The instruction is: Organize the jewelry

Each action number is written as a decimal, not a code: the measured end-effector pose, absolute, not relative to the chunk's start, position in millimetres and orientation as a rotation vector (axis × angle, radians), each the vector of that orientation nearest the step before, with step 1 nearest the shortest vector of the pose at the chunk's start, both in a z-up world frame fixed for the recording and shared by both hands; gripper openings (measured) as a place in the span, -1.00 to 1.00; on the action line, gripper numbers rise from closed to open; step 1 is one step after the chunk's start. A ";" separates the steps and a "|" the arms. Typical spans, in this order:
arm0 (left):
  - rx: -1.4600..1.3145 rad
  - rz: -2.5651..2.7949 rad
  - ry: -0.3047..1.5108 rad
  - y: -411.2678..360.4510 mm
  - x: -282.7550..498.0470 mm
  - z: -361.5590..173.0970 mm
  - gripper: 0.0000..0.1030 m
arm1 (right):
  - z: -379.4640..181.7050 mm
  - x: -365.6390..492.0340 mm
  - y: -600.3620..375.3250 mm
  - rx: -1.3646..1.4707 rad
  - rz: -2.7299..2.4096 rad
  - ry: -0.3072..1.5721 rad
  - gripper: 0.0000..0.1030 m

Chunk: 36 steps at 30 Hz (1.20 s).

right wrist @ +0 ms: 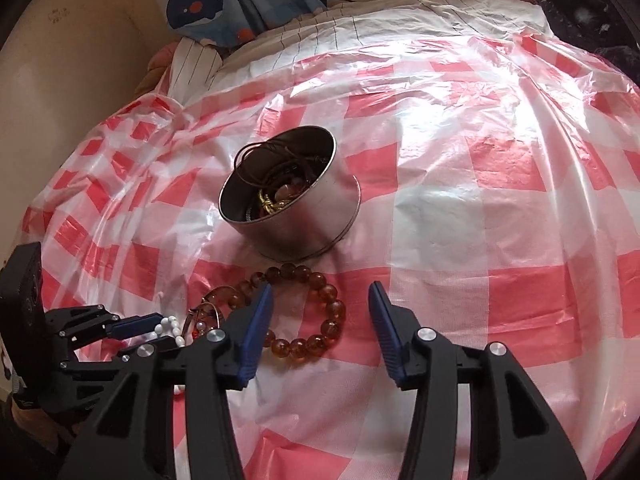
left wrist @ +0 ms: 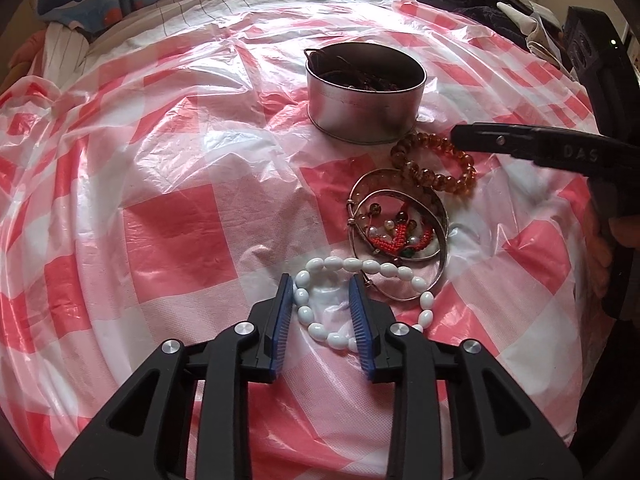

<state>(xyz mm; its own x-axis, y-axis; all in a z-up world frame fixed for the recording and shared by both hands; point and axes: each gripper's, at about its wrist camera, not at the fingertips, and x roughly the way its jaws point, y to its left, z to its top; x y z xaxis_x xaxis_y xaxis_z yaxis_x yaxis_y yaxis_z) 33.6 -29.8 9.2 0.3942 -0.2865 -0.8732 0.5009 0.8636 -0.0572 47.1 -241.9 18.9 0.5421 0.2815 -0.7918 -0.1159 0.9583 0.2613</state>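
A bed fills the room's corner, covered by a red-and-white checked plastic sheet (left wrist: 180, 236), with a whale-print cloth (right wrist: 200, 4) bunched at its far edge. Near the middle of the sheet stands one round metal tin (left wrist: 364, 96), already holding dark cords and some gold-coloured pieces. Just on the near side of the tin lies the loose jewelry: one amber bead bracelet (left wrist: 436, 160), two metal bangles (left wrist: 400, 216) lying overlapped with a red knotted cord piece (left wrist: 400, 236) and small beads inside them, and one white bead bracelet (left wrist: 360, 300) closest to the near edge. The left gripper (left wrist: 322, 316) hangs over the white bracelet with its jaws narrowly parted, one blue pad inside the loop and the other just outside, not pressing on the beads. The right gripper (right wrist: 320, 328) stands half open over the amber bracelet, one finger above its ring, the other on bare sheet, holding nothing. I judge this the pick-up step, each gripper lining up on its own bracelet. Next, each must drop until one strand of beads sits between the pads, close, and carry it to the tin without snagging the bangles or dragging the slippery sheet.
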 end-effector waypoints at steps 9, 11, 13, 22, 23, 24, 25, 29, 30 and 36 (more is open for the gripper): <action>0.271 -0.494 1.043 -35.9 30.7 7.9 -0.36 | 10.4 47.9 -222.2 0.077 0.244 0.972 -0.76; 0.277 -0.492 1.041 -36.7 30.5 8.0 -0.35 | 18.4 44.9 -224.9 0.090 0.243 0.935 -0.76; 0.281 -0.492 1.041 -37.6 29.9 8.1 -0.34 | 24.0 44.1 -228.4 0.109 0.239 0.914 -0.76; 0.295 -0.495 1.037 -39.8 28.2 7.8 -0.26 | 20.6 49.6 -232.1 0.106 0.200 0.948 -0.49; 0.295 -0.496 1.037 -39.8 28.0 7.8 -0.25 | 19.9 50.2 -231.5 0.102 0.199 0.951 -0.34; 0.295 -0.497 1.037 -39.8 28.2 7.7 -0.25 | 18.8 49.7 -231.2 0.092 0.194 0.953 -0.12; 0.294 -0.498 1.037 -39.7 28.2 7.8 -0.25 | 17.7 49.9 -230.4 0.079 0.185 0.956 0.02; 0.294 -0.501 1.035 -39.6 28.3 7.3 -0.25 | 3.7 51.3 -220.0 -0.011 0.166 1.004 0.05; 0.298 -0.499 1.035 -39.8 28.1 7.3 -0.29 | 3.5 49.8 -215.7 -0.034 0.181 1.001 -0.15; 0.248 -0.500 1.009 -32.7 30.1 17.6 -0.87 | 19.5 45.0 -227.4 0.134 0.288 0.942 -0.76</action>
<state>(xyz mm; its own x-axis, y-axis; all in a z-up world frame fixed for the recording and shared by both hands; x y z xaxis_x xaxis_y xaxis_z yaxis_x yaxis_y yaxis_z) 30.1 -32.7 17.6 0.4328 -0.2847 -0.8553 0.5083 0.8607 -0.0293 45.0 -227.4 19.5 0.5534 0.3007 -0.7767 -0.1845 0.9536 0.2378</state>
